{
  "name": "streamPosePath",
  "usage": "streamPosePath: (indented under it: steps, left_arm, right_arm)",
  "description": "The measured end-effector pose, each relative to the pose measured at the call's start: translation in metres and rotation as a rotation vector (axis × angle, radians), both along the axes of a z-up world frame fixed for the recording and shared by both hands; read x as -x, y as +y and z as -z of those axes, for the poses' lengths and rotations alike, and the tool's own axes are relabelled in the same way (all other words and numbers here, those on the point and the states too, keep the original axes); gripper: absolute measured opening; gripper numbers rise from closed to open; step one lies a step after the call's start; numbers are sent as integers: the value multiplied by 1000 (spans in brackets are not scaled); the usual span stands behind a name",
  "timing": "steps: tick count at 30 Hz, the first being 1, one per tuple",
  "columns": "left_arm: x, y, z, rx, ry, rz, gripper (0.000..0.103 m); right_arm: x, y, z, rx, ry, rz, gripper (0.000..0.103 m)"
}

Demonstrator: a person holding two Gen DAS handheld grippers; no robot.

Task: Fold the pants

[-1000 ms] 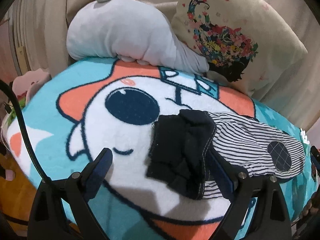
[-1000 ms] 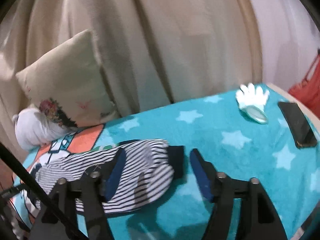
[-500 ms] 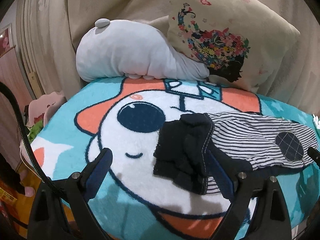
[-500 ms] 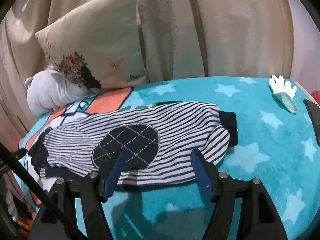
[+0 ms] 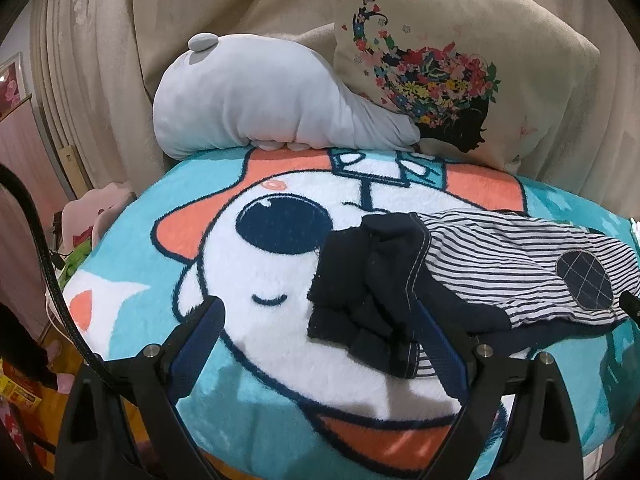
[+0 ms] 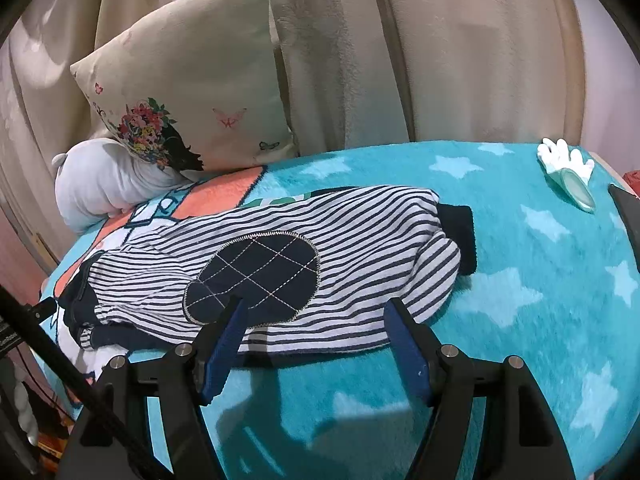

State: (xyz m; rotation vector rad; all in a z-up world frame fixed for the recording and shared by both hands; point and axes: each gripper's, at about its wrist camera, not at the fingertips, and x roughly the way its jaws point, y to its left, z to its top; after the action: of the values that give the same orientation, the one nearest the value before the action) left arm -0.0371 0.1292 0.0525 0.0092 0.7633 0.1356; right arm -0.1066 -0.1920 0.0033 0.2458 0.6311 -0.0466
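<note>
Small striped pants (image 6: 360, 236) with a dark quilted knee patch (image 6: 256, 276) lie folded lengthwise on a teal cartoon blanket (image 6: 520, 320). Their dark waistband end (image 5: 368, 284) is bunched up in the left wrist view, with the striped legs (image 5: 500, 256) running right. My left gripper (image 5: 320, 328) is open and empty, just in front of the waistband. My right gripper (image 6: 316, 324) is open and empty, at the near edge of the pants below the patch. The dark cuffs (image 6: 460, 236) lie at the right end.
A grey plush toy (image 5: 260, 104) and a floral cushion (image 5: 460, 56) lean against beige curtains at the back. A white and mint hand-shaped item (image 6: 568, 172) and a dark phone (image 6: 628, 216) lie at the blanket's right edge. The blanket drops off at the left.
Both grippers have drawn back and swung over the last second. The right view now shows the whole pants instead of just the cuff end. The pants lie still; both jaws stay open.
</note>
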Motion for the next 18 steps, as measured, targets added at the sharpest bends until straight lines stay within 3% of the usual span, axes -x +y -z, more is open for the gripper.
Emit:
streamPosePath:
  steps: [8, 10, 14, 18]
  left_arm:
    - [-3, 4, 3, 42, 24, 8, 94]
    - [-4, 12, 1, 138, 31, 34, 94]
    - [-6, 36, -3, 399, 47, 88, 94]
    - [-8, 39, -1, 589, 101, 172, 94]
  right_arm:
    - [0, -3, 6, -16, 9, 7, 74]
    - [0, -5, 8, -22, 10, 9, 74]
    - [0, -9, 12, -42, 7, 12, 75]
    - [0, -11, 15, -57, -1, 5, 77]
